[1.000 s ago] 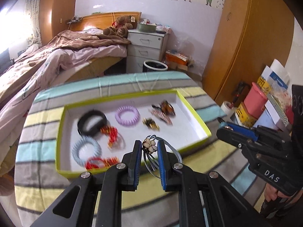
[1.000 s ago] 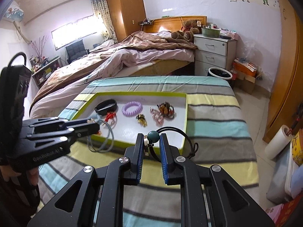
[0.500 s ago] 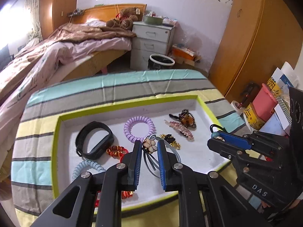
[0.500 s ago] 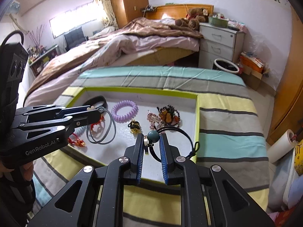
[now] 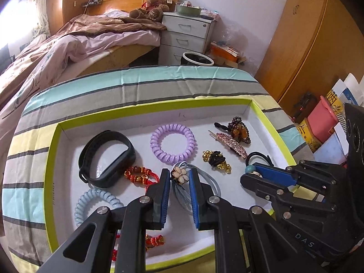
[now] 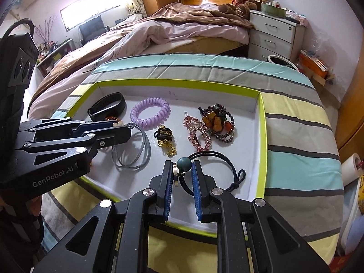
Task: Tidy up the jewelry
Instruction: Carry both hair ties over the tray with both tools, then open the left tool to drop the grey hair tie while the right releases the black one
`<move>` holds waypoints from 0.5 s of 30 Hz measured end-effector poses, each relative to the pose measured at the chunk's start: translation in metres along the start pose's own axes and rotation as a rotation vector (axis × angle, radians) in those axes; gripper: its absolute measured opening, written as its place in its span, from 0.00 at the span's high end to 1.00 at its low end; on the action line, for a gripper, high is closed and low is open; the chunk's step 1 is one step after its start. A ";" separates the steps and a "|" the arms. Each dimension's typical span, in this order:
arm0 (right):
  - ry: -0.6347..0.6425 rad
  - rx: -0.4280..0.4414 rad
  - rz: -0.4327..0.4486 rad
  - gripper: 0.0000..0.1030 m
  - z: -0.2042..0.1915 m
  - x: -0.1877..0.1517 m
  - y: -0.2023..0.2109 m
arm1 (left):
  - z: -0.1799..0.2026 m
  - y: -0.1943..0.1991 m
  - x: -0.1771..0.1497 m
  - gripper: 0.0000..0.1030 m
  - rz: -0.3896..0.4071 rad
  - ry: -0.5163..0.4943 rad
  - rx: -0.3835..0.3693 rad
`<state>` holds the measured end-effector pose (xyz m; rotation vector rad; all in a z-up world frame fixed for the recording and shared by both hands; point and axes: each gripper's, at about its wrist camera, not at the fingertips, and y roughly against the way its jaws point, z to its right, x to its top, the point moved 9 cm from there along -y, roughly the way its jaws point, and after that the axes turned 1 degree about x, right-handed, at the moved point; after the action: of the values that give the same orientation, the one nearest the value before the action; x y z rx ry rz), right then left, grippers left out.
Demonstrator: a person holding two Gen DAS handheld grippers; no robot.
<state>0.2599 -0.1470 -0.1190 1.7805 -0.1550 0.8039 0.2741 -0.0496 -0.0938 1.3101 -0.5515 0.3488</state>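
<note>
I have both grippers over the tray (image 5: 261,113), a shallow white box with a lime rim that sits on a striped cloth (image 5: 159,84).

My left gripper (image 5: 179,177) pinches the flower tie (image 5: 179,175): its cream flower charm sits clamped between the two blue pads, and its grey elastic loops (image 6: 134,150) hang down from the tips to the tray floor near the front rim. In the right wrist view the same gripper (image 6: 122,125) comes in from the left side, with the loops drooping below its tips.

My right gripper (image 6: 182,166) pinches the bead tie (image 6: 184,163): the teal bead is squeezed between the pads, and its black cord (image 6: 218,157) curves out to the right over the tray's front right corner, ending in a small knot. In the left wrist view that gripper (image 5: 252,170) is at the right, with the bead at its tip and the cord arching behind it.

Lying in the tray are a black band (image 5: 107,157) at the back left, a purple coil (image 5: 173,144) in the middle, a pink clip (image 5: 232,144) and a brown bead piece (image 5: 238,129) at the back right, and a black-and-gold tie (image 5: 216,161) just in front of them. A red cord (image 5: 141,175) lies beside the band, and a blue coil (image 5: 95,204) lies at the front left, partly behind my left gripper's fingers.
</note>
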 end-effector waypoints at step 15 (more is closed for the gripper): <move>0.000 -0.023 -0.004 0.79 -0.001 0.001 0.000 | 0.004 0.003 -0.002 0.72 -0.007 -0.007 -0.001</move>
<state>0.2600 -0.1457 -0.1179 1.7591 -0.1601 0.7958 0.2698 -0.0524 -0.0917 1.3122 -0.5528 0.3388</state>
